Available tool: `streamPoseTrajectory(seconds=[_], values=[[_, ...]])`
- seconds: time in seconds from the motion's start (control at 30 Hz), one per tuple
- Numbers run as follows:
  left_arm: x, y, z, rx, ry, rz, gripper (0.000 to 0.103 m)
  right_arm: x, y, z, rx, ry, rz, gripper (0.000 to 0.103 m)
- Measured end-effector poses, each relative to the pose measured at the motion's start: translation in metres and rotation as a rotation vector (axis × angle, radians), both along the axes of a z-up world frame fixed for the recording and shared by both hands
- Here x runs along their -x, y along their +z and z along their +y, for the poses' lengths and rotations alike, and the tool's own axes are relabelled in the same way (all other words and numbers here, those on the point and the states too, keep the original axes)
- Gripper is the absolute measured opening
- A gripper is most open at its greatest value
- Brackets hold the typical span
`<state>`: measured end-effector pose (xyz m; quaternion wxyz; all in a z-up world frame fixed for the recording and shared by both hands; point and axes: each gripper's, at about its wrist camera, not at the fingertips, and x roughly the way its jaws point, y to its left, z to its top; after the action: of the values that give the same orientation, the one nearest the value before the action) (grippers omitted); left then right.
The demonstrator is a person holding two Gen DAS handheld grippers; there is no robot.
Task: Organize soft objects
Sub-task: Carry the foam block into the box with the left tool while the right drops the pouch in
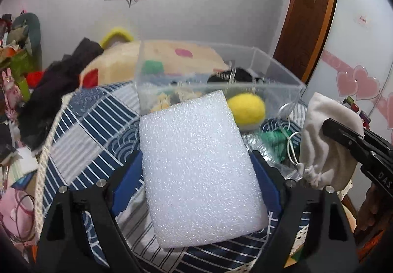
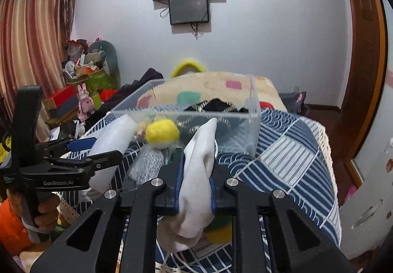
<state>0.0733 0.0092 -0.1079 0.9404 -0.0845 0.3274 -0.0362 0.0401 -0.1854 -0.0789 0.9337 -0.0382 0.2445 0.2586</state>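
Note:
My left gripper is shut on a white foam block and holds it above the patterned cloth, in front of the clear plastic box. My right gripper is shut on a white cloth pouch, which also shows at the right of the left wrist view. A yellow felt ball lies on the cloth just in front of the box; it also shows in the right wrist view. The box holds several soft items. The left gripper with the foam is to the left of the right one.
A blue and white patterned cloth covers the surface. A green mesh item and a grey knitted piece lie on it near the ball. Clothes and a cream blanket are piled behind the box. Clutter stands at the left.

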Motion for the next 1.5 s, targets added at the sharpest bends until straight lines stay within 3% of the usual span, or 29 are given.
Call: streamPoseTrajectory(seconds=[0.43, 0.83, 1.1, 1.43, 1.5], values=[[0.001, 0.054, 0.014, -0.004, 0.025, -0.134, 0.086, -0.018, 0.051, 0.003, -0.088, -0.023, -0.135, 0.015], [-0.038, 0.072, 0.023, 0.0, 0.022, -0.15, 0.086, -0.044, 0.079, 0.025, -0.108, -0.026, -0.247, 0.015], [-0.074, 0.066, 0.022, -0.044, 0.017, -0.114, 0.086, -0.077, 0.062, 0.04, -0.073, -0.015, -0.186, 0.015], [-0.11, 0.044, 0.009, -0.063, -0.018, -0.048, 0.085, -0.102, 0.032, 0.046, 0.117, -0.045, -0.067, 0.015], [-0.116, 0.041, 0.007, -0.063, -0.023, -0.033, 0.085, -0.102, 0.029, 0.044, 0.142, -0.045, -0.053, 0.02]])
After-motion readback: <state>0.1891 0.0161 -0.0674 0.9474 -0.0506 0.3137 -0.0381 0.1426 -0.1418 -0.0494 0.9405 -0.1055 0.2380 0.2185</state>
